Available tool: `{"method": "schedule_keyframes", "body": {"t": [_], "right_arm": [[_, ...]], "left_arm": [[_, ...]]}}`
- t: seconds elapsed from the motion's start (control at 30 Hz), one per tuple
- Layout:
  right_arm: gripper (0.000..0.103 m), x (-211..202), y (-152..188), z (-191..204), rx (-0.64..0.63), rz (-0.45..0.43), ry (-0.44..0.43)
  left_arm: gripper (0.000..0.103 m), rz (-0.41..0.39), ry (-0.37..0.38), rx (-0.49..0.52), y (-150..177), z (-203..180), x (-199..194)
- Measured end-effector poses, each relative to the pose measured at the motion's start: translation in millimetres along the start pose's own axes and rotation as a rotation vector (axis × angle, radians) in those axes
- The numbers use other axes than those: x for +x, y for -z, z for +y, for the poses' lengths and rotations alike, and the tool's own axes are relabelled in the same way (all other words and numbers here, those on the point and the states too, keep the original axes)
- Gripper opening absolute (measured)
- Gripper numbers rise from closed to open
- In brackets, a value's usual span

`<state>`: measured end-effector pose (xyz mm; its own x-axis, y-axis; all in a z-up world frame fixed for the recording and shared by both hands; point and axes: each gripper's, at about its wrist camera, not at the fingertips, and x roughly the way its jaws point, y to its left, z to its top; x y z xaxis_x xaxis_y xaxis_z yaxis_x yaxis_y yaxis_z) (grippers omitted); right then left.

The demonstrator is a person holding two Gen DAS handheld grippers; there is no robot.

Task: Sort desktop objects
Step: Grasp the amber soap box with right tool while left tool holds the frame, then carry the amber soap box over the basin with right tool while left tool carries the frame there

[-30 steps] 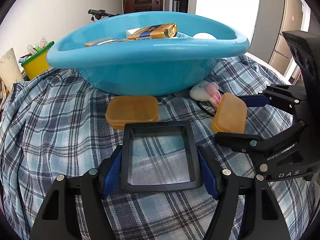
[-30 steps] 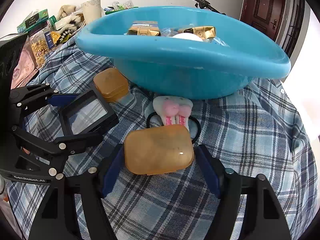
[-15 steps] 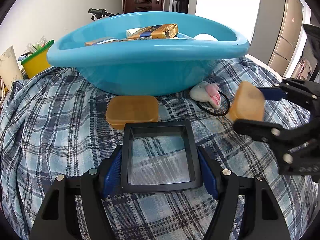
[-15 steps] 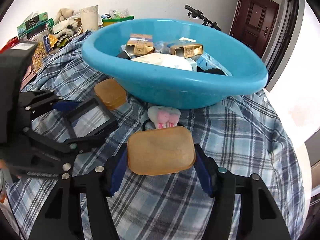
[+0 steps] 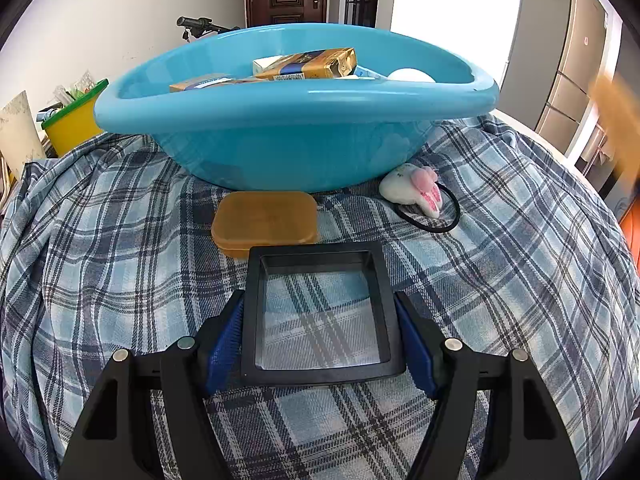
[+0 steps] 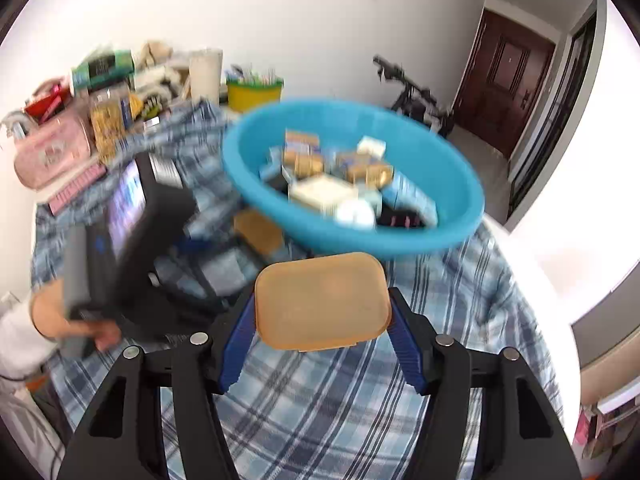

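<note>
Blue-and-white plaid cloth [image 5: 120, 240] covers the table, which carries a turquoise basin [image 5: 296, 128] filled with small boxes. Left gripper [image 5: 320, 332] pinches a black square frame [image 5: 320, 368] with a clear centre, resting low on the cloth. Right gripper [image 6: 320, 316] clamps a translucent orange box [image 6: 322, 300], rounded at the corners, raised above the cloth before the basin. A second orange box [image 5: 265, 218] and a plush hair tie [image 5: 416, 194] lie beside the basin.
</note>
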<state>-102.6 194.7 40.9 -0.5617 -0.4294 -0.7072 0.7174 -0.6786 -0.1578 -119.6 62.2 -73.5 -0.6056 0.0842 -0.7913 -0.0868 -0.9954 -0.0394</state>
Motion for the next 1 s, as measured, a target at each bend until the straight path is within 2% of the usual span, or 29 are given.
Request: {"method": "schedule_keyframes", "body": {"t": [0.4, 0.6, 0.73, 0.83, 1.0], "right_arm": [[0.061, -22, -88, -1, 0.004, -0.192, 0.002], [0.061, -11, -123, -15, 0.048, -0.251, -0.049], [0.061, 6, -134, -27, 0.087, -0.265, -0.094], [0.061, 19, -130, -34, 0.109, -0.274, -0.135], [0.061, 34, -126, -40, 0.116, -0.238, -0.12]], "left_arm": [[0.073, -0.001, 0.003, -0.002, 0, 1, 0], [0.073, -0.001, 0.005, -0.004, 0, 1, 0], [0.073, -0.001, 0.005, -0.004, 0, 2, 0], [0.073, -0.001, 0.007, -0.005, 0, 2, 0], [0.073, 0.0, 0.002, -0.001, -2, 0, 0]]}}
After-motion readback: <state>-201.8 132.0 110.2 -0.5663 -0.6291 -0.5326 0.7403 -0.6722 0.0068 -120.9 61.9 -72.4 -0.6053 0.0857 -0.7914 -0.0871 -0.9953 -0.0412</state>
